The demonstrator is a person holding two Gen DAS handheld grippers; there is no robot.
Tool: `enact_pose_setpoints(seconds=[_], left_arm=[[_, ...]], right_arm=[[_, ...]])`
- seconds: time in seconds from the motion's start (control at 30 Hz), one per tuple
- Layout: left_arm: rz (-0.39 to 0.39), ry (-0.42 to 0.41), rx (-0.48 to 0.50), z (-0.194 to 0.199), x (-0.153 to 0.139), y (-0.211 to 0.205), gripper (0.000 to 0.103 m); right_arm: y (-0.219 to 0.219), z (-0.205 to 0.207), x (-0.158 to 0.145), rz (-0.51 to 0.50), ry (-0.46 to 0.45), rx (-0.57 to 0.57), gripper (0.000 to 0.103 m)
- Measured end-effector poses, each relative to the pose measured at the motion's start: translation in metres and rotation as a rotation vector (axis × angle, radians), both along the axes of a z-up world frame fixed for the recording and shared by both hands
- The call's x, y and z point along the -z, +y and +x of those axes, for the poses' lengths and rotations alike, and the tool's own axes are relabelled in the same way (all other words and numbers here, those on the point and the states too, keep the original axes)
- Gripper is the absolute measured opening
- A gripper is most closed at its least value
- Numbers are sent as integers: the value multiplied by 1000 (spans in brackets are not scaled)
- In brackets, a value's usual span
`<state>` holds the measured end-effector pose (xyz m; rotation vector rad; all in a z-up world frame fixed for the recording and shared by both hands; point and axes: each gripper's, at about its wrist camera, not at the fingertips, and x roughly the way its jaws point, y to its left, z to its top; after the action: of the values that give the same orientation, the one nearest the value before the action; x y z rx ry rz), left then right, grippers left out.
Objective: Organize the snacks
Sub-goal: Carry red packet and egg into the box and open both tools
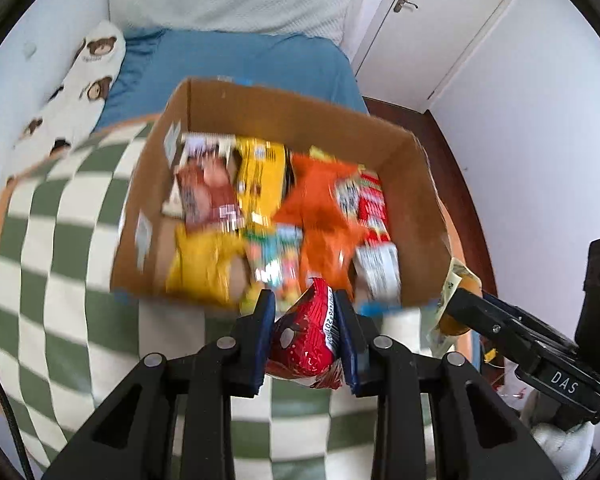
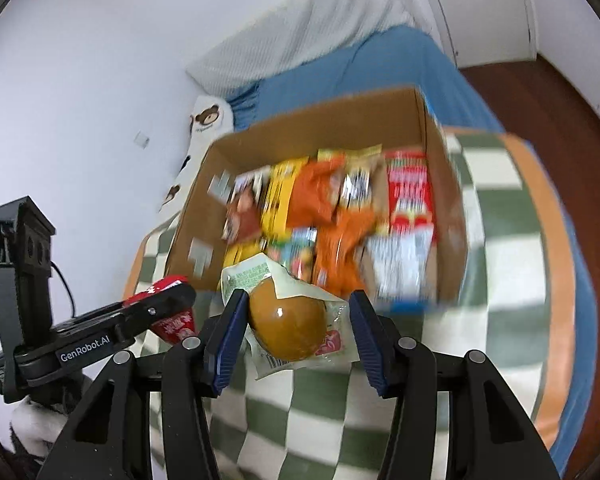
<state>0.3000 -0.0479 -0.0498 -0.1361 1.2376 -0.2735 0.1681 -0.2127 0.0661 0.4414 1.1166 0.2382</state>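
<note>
An open cardboard box [image 1: 300, 116] sits on the bed, holding several snack packs: yellow, orange, red and white ones. In front of its near wall, my left gripper [image 1: 304, 300] is shut on a red foil snack packet [image 1: 306, 340], held above the blanket. My right gripper [image 2: 299, 298] is shut on a clear-wrapped brown bun [image 2: 288, 320], also just short of the box [image 2: 320, 124]. The left gripper [image 2: 180, 296] with its red packet [image 2: 172, 322] shows at the left of the right wrist view. The right gripper [image 1: 460, 300] shows at the right of the left wrist view. Both views are motion-blurred.
The box rests on a green-and-white checkered blanket [image 1: 60, 240] over a blue sheet [image 1: 240, 60]. A bear-print pillow [image 1: 80, 92] lies along the left wall and a white pillow [image 1: 228, 4] at the head. A white door [image 1: 440, 20] and dark wood floor [image 2: 560, 92] are to the right.
</note>
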Motion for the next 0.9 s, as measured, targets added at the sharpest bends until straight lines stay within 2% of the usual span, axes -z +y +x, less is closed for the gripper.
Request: enact_pose_setpoints(seconds=[0.13, 0.23, 0.33, 0.37, 0.4, 0.47, 0.5, 0.53, 0.77, 0.9], left_arm=[[52, 30, -19, 45, 17, 0, 27], [84, 82, -18, 71, 44, 0, 27], [123, 142, -16, 85, 69, 1, 28], [139, 157, -13, 87, 76, 1, 30], [152, 167, -10, 87, 80, 1, 36], [163, 183, -9, 85, 87, 1, 58], [162, 187, -12, 83, 89, 1, 81], [158, 186, -14, 81, 92, 1, 91], [220, 159, -30, 70, 98, -4, 91], [258, 135, -34, 66, 101, -9, 91]], right_arm=[[-2, 38, 13, -39, 23, 19, 54], [-1, 59, 26, -75, 52, 24, 54], [3, 75, 46, -109, 123, 11, 56], [2, 79, 55, -111, 158, 19, 63], [3, 81, 60, -121, 180, 19, 81], [5, 84, 70, -136, 209, 12, 99], [6, 84, 73, -154, 221, 12, 99], [7, 83, 75, -175, 226, 14, 99], [1, 83, 76, -322, 228, 50, 99], [-5, 83, 74, -330, 228, 78, 99]])
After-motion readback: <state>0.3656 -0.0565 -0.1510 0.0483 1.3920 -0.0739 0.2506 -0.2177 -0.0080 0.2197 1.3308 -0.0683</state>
